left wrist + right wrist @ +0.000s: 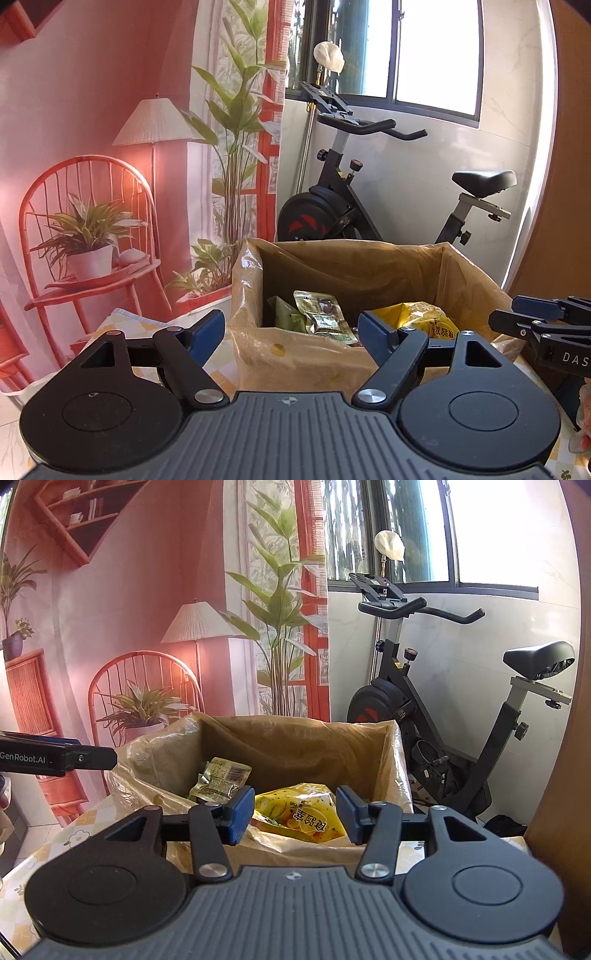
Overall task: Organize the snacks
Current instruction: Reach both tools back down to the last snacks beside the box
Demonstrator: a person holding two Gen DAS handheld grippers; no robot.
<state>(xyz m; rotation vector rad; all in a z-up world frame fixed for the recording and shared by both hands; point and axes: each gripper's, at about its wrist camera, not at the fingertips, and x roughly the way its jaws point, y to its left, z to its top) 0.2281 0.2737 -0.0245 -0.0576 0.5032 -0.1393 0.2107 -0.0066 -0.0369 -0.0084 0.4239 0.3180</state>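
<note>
Cardboard box (pixel 303 354), lined with a translucent plastic bag (pixel 469 280) folded over its rim, stands on a table covered by a checked yellow-and-white cloth (pixel 70 842). Inside the box lie 3 visible snacks: a yellow packet (pixel 306 812) with printed characters at the near right, a pale gold foil packet (pixel 325 317) with a dark label toward the middle, and a green packet (pixel 284 314) just left of the foil one and partly beneath it. The left gripper (pixel 291 328) hangs before the near wall of the box, its 2 blue-padded fingers spread wide with nothing between them. The right gripper (pixel 295 810) hangs at the near right rim, jaws likewise apart; the yellow packet shows through the gap, lying in the box beyond the pads, and whether either pad touches it cannot be determined. In the left wrist view the right gripper enters from the right edge, beside the box. Behind the box hangs a printed backdrop (pixel 110 129) showing a red chair, a lamp and potted plants. To its right an exercise bike (pixel 443 709) stands below a window (pixel 436 55), well apart from the table.
</note>
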